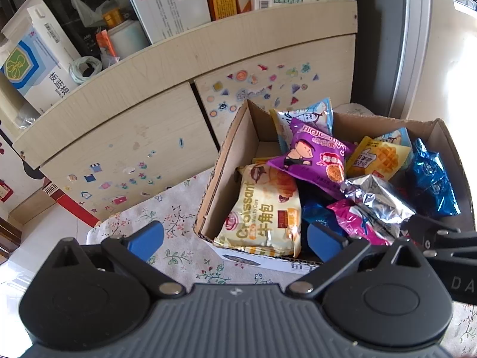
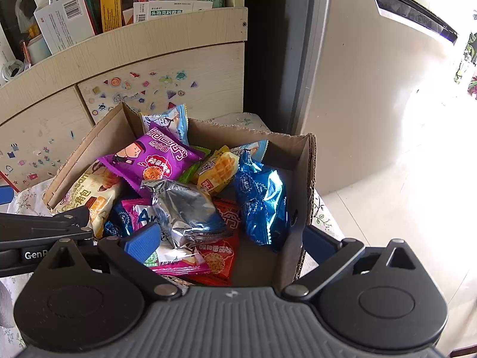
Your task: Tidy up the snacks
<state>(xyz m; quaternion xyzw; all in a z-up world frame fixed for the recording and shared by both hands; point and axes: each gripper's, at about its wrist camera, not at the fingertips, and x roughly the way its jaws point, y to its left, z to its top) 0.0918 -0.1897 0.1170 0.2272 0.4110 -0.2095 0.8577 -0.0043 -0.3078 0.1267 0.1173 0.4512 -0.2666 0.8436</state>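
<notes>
An open cardboard box holds several snack packs: a croissant pack, a purple pack, a silver foil pack, a blue foil pack, a yellow waffle pack and a red pack. My left gripper is open and empty, straddling the box's near left corner. My right gripper is open and empty, straddling the box's right wall, left finger over the packs.
The box stands on a floral tablecloth. Behind is a wooden cabinet with stickers, its top shelf crowded with medicine boxes. A fridge stands right. Tiled floor lies beyond the table edge.
</notes>
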